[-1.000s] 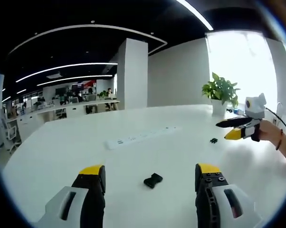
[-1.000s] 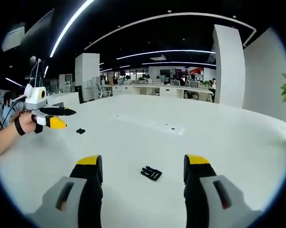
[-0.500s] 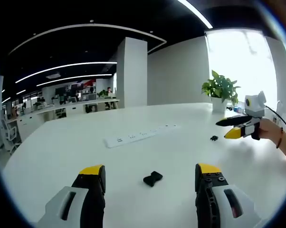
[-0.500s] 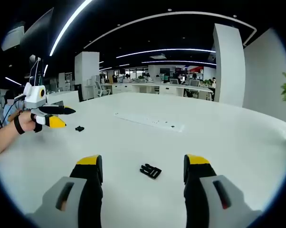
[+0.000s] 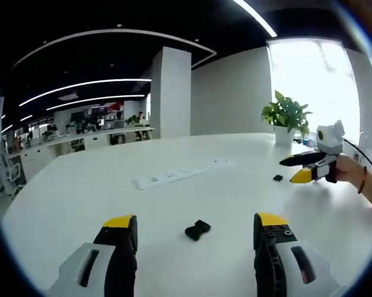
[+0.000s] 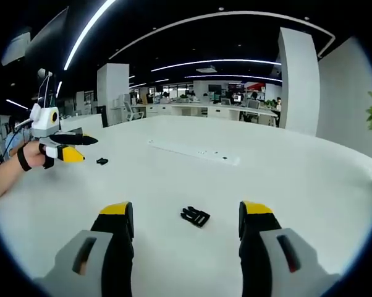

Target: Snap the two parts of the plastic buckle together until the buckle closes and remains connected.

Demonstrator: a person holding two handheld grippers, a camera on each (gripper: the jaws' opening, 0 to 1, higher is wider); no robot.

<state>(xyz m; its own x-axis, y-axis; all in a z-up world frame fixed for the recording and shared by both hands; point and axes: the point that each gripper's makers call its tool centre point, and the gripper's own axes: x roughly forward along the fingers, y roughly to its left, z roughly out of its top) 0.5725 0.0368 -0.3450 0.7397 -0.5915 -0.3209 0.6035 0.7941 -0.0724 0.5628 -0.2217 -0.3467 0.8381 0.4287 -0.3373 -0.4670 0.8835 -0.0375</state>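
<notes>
Ahead of each spread claw — one buckle part — untouched on the table.

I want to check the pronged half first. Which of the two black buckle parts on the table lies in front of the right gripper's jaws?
The pronged buckle part, between the right gripper jaws; the plain part lies before the left gripper.

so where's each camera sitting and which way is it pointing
Left gripper view: rides the left gripper, open jaws at the bottom, facing one buckle half on the white table; the right gripper and a hand show at right.
Right gripper view: rides the right gripper, facing the pronged buckle half.
Shared: table, power strip, both halves.
</notes>
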